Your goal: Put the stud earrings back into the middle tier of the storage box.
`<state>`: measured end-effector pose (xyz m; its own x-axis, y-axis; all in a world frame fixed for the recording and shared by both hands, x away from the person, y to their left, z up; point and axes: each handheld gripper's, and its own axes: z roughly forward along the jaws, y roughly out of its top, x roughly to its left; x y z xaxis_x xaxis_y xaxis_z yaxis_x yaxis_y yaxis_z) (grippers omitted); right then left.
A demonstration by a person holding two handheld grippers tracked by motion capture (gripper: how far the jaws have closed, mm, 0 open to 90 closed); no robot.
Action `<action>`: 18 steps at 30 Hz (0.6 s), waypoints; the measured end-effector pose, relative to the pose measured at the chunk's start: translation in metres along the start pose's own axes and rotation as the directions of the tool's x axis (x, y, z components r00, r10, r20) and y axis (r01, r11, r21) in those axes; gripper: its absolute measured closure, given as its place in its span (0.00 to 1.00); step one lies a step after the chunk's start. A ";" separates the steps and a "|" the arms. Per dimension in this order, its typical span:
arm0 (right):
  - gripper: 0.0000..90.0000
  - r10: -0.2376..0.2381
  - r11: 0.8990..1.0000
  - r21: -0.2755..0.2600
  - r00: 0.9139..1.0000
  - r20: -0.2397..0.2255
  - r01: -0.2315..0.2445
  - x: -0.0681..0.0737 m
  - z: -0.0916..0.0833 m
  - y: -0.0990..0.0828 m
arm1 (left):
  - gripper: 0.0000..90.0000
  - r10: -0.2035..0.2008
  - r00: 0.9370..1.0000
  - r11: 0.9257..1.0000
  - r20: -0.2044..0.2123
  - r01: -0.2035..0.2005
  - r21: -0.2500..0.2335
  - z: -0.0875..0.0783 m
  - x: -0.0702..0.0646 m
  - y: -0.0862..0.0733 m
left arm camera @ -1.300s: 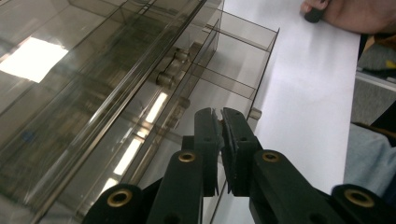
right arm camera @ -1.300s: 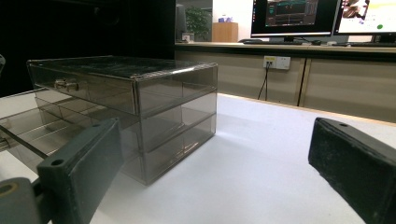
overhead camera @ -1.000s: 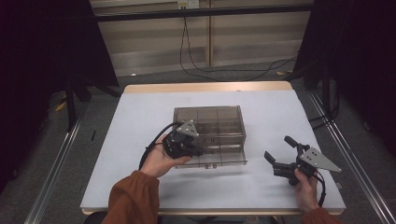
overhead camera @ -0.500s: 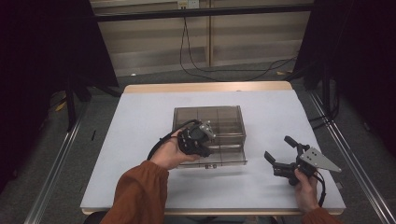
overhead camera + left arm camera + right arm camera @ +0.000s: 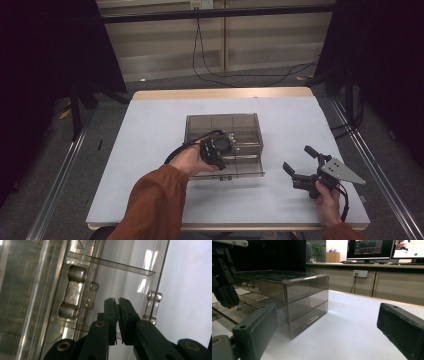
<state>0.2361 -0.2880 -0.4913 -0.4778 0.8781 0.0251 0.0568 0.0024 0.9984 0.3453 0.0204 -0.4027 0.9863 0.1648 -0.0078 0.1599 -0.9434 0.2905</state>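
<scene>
We see a clear, smoke-tinted drawer box (image 5: pixel 223 137) standing near the middle of the white table (image 5: pixel 150 130), with one lower drawer (image 5: pixel 235 170) pulled out toward the person. The left hand-held gripper (image 5: pixel 222 145) sits over the box's front, at the open drawer. In the left gripper view its jaws stand nearly together, just beside a clear handle (image 5: pixel 153 307); a thin clear edge seems to lie between the pads, though the glare keeps us from being sure it is pinched. A second handle (image 5: pixel 71 292) lies on the neighbouring drawer front. The right hand-held gripper (image 5: pixel 300 170) rests low on the table, well apart from the box on its right, jaws spread wide and holding nothing. Bare table lies between it and the box. Beyond the table, cables (image 5: pixel 210 55) hang along a wall panel, and monitors (image 5: pixel 372 250) stand on a far counter.
</scene>
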 end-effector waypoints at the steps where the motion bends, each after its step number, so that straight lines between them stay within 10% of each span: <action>1: 0.03 -0.003 1.000 -0.001 1.000 0.000 0.003 0.000 0.000 0.000 | 0.95 0.006 1.000 1.000 -0.002 -0.006 0.017 0.001 0.000 0.002; 18: 0.03 -0.004 1.000 0.000 1.000 0.002 0.004 0.000 0.000 0.000 | 0.84 -0.053 0.999 0.996 -0.005 0.052 -0.078 -0.008 0.002 -0.005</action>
<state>0.2361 -0.2878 -0.4913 -0.4767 0.8788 0.0206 0.0544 0.0060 0.9985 0.3463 0.0279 -0.3970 0.9762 0.2160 -0.0179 0.2075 -0.9081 0.3638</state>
